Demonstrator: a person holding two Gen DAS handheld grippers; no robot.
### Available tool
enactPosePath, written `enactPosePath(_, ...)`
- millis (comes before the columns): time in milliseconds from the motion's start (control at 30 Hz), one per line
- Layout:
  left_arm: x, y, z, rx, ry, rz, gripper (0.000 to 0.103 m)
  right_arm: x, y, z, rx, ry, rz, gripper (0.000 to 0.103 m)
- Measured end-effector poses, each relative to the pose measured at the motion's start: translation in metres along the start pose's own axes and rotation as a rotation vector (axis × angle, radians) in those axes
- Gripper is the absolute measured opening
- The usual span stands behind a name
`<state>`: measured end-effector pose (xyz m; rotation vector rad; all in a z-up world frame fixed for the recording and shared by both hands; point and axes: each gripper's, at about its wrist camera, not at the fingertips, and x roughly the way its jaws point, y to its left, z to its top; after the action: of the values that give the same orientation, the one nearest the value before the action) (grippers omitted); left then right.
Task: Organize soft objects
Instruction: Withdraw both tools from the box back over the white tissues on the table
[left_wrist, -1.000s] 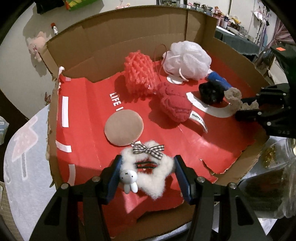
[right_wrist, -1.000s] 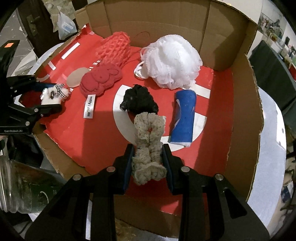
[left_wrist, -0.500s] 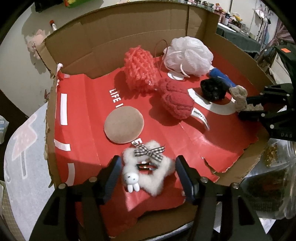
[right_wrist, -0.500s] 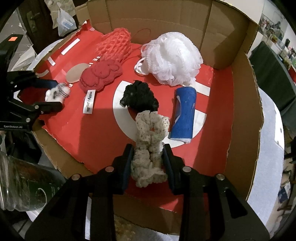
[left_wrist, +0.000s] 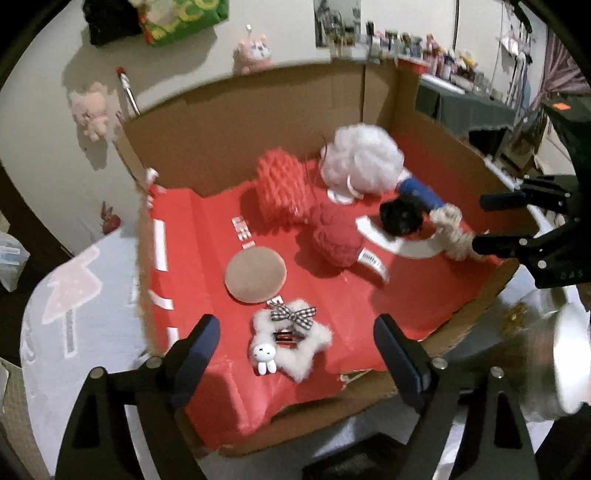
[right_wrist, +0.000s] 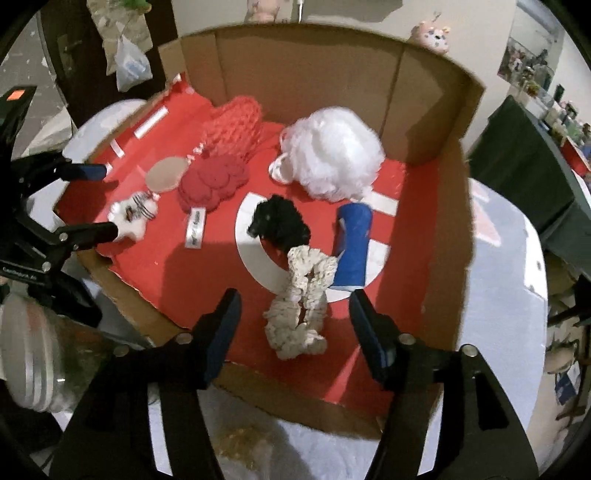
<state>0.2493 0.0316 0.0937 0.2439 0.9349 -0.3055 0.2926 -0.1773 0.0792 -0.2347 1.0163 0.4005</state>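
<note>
Lying on the red floor of the cardboard box (left_wrist: 236, 122), near its front edge, the white fluffy star clip (left_wrist: 295, 341) sits between the left claw (left_wrist: 295, 354) fingers, untouched; jaws have just been opening, now wide. Right claw (right_wrist: 295, 325): jaws likewise just opening, spread clear of the cream scrunchie (right_wrist: 301, 302), which rests on the box floor, touching the blue roll (right_wrist: 352, 251).

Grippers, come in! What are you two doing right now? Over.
Left gripper open, jaws just opened, white furry star lying loose between them. Right gripper open, jaws just opened, cream scrunchie released on red box floor. Nothing blocking.
</note>
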Motion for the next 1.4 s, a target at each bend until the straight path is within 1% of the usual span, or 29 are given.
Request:
enactPosePath(67,-0.014,0.001,-0.002,-0.016,-0.04,0.002,0.094,-0.013,0.003,0.0,0.007,-0.031,-0.007,0.062)
enactPosePath(100,-0.021,0.001,-0.004,-0.025,-0.06,0.005,0.095,-0.019,0.003,-0.001,0.01,-0.042,-0.009,0.063)
enactPosePath(200,-0.045,-0.006,-0.007,-0.046,-0.132,0.006,0.099,-0.047,0.007,-0.009,0.013,-0.1,-0.017,0.072)
enactPosePath(267,-0.06,-0.012,-0.012,-0.053,-0.186,0.006,0.103,-0.065,0.01,-0.014,0.016,-0.138,-0.021,0.073)
enactPosePath(333,-0.076,-0.021,-0.02,-0.059,-0.235,0.006,0.103,-0.084,0.015,-0.022,0.025,-0.179,-0.016,0.076)
enactPosePath(367,-0.083,-0.025,-0.024,-0.066,-0.254,0.002,0.103,-0.091,0.018,-0.025,0.028,-0.196,-0.019,0.08)
enactPosePath(433,-0.094,-0.03,-0.031,-0.079,-0.28,-0.007,0.103,-0.107,0.026,-0.035,0.026,-0.239,-0.031,0.084)
enactPosePath(567,-0.117,-0.047,-0.054,-0.098,-0.352,0.012,0.103,-0.135,0.043,-0.062,0.039,-0.315,-0.045,0.084)
enactPosePath(700,-0.131,-0.059,-0.073,-0.132,-0.396,0.0,0.103,-0.152,0.058,-0.088,0.053,-0.386,-0.082,0.084)
enactPosePath(800,-0.138,-0.066,-0.089,-0.167,-0.429,-0.004,0.103,-0.161,0.071,-0.11,0.055,-0.438,-0.114,0.088)
enactPosePath(933,-0.143,-0.079,-0.112,-0.209,-0.479,0.052,0.103,-0.165,0.085,-0.135,0.063,-0.486,-0.157,0.09)
enactPosePath(1033,-0.137,-0.087,-0.126,-0.224,-0.468,0.046,0.103,-0.159,0.092,-0.153,0.081,-0.511,-0.16,0.09)
enactPosePath(1100,-0.129,-0.094,-0.135,-0.237,-0.454,0.044,0.103,-0.15,0.094,-0.165,0.096,-0.515,-0.145,0.09)
enactPosePath(1267,-0.102,-0.103,-0.152,-0.231,-0.392,0.047,0.103,-0.128,0.094,-0.188,0.14,-0.493,-0.138,0.09)
enactPosePath(1400,-0.08,-0.107,-0.161,-0.236,-0.329,0.048,0.103,-0.109,0.089,-0.199,0.177,-0.444,-0.12,0.09)
